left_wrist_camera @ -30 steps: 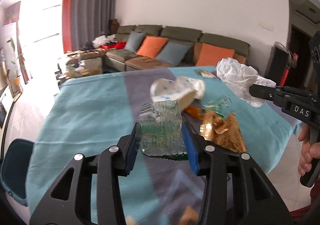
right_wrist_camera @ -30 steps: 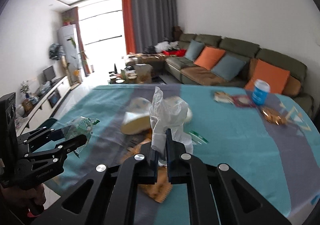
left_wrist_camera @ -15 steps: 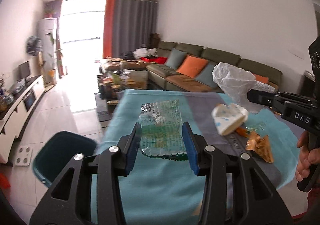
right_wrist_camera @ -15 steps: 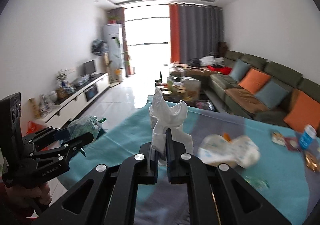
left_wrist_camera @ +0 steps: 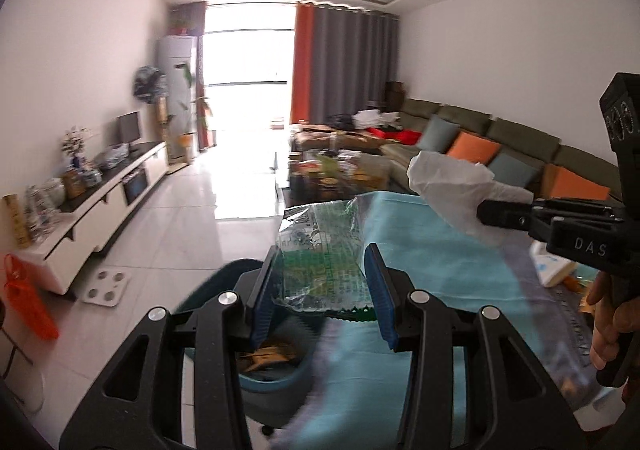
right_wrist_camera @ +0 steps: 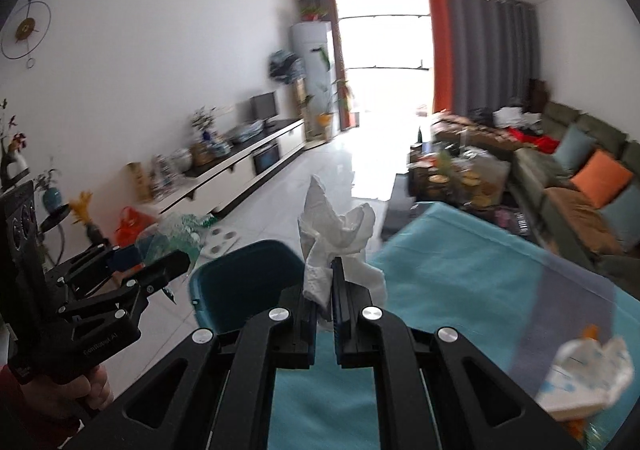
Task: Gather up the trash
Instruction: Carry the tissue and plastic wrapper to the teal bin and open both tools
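My left gripper [left_wrist_camera: 320,282] is shut on a clear green-printed plastic wrapper [left_wrist_camera: 320,250] and holds it over the table's left edge, above a dark teal bin [left_wrist_camera: 276,370] on the floor. My right gripper [right_wrist_camera: 325,290] is shut on a crumpled white tissue [right_wrist_camera: 336,230], near the teal bin [right_wrist_camera: 244,282]. The right gripper with the tissue [left_wrist_camera: 452,186] shows in the left wrist view; the left gripper [right_wrist_camera: 156,266] with the wrapper [right_wrist_camera: 172,238] shows in the right wrist view.
The table has a teal cloth [right_wrist_camera: 460,282] with a grey stripe. A white crumpled packet [right_wrist_camera: 584,378] and orange wrappers lie on it at the right. A white scale [left_wrist_camera: 106,286], a TV cabinet [left_wrist_camera: 100,202] and a sofa [left_wrist_camera: 500,146] surround it.
Both grippers have swung left from the middle of the table to its left edge, carrying the wrapper and the tissue. The bin now lies below them.
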A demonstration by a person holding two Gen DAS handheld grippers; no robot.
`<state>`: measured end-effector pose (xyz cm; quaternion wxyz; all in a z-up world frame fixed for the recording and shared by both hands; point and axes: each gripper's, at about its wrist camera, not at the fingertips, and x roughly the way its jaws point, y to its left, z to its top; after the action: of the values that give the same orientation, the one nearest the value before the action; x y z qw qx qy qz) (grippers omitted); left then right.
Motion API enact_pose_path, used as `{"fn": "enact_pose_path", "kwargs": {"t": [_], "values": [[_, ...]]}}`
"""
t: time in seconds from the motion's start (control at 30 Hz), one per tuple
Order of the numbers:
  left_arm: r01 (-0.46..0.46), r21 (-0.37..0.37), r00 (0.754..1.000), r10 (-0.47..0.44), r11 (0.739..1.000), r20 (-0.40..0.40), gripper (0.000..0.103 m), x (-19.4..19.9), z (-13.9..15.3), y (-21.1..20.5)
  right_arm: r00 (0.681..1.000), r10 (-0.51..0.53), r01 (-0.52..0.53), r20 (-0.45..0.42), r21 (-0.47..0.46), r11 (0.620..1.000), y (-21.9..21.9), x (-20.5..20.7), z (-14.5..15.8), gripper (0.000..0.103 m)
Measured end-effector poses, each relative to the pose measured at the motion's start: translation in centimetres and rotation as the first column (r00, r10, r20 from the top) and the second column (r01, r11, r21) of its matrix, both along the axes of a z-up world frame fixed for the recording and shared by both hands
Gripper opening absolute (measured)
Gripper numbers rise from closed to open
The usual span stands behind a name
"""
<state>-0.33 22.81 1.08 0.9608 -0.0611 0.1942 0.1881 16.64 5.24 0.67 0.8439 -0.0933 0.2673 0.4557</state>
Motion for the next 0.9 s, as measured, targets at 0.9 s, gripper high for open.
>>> {"fn": "enact_pose_path", "kwargs": {"t": [0.9], "values": [[-0.133, -0.193, 0.949, 0.069, 0.972, -0.308, 0.042, 7.0, -11.4, 13.2, 0.931, 0.067, -0.184, -0.358, -0.303, 0.935, 18.6, 5.0, -11.7, 0.006]]}}
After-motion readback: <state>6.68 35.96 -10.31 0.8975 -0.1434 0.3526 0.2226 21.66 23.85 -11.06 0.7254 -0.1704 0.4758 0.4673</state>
